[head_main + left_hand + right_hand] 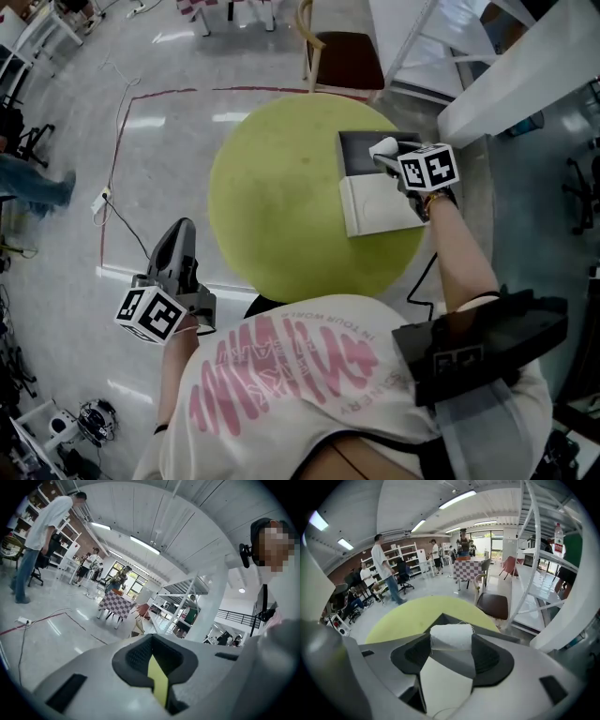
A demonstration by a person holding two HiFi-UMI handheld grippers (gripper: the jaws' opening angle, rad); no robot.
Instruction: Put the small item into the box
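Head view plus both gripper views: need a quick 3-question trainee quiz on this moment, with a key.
1. True or false: in the head view the left gripper is above the table.
2. The fingers of the right gripper are: A) shut on nothing; B) shut on the white small item; C) wide open and empty.
3. Fill in: in the head view the right gripper is above the ____ half of the open box.

Key: 1 false, it is off the table's edge, over the floor; 2 B; 3 dark.
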